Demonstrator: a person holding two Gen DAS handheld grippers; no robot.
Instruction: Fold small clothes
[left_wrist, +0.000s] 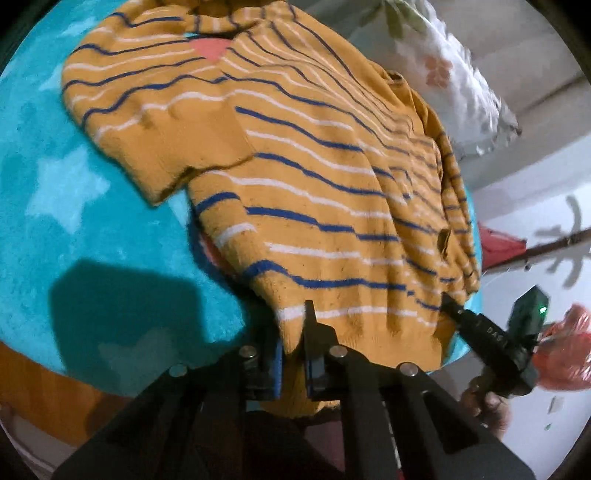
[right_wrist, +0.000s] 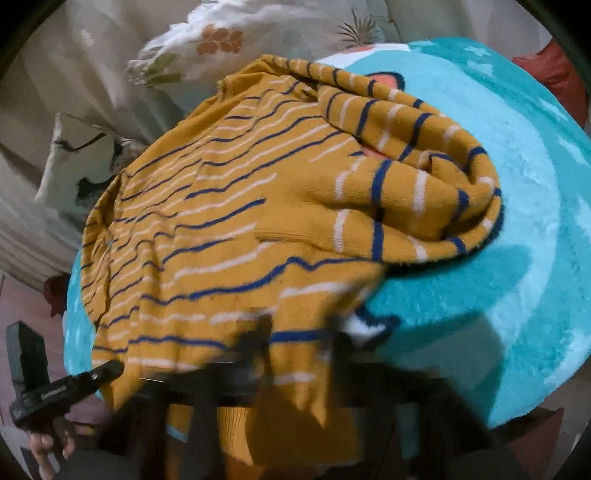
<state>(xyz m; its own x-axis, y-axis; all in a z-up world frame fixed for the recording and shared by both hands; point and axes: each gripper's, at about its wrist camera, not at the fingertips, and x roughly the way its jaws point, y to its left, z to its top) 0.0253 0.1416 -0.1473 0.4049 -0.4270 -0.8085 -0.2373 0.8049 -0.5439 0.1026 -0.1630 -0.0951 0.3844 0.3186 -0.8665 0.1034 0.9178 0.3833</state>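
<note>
A small mustard-yellow sweater with blue and white stripes (left_wrist: 314, 166) lies on a turquoise round rug (left_wrist: 92, 221); one sleeve is folded across its body. My left gripper (left_wrist: 293, 332) is shut on the sweater's bottom hem at its left corner. My right gripper (right_wrist: 299, 339) is blurred and is shut on the hem of the sweater (right_wrist: 229, 229) at the other corner. The right gripper also shows in the left wrist view (left_wrist: 452, 306), pinching the hem. The left gripper shows at the lower left of the right wrist view (right_wrist: 107, 369).
The turquoise rug (right_wrist: 498, 258) lies on a wooden floor (left_wrist: 44, 398). Floral white pillows (left_wrist: 450, 74) and bedding (right_wrist: 92, 92) lie beyond the rug. A red plastic bag (left_wrist: 569, 350) sits at the right.
</note>
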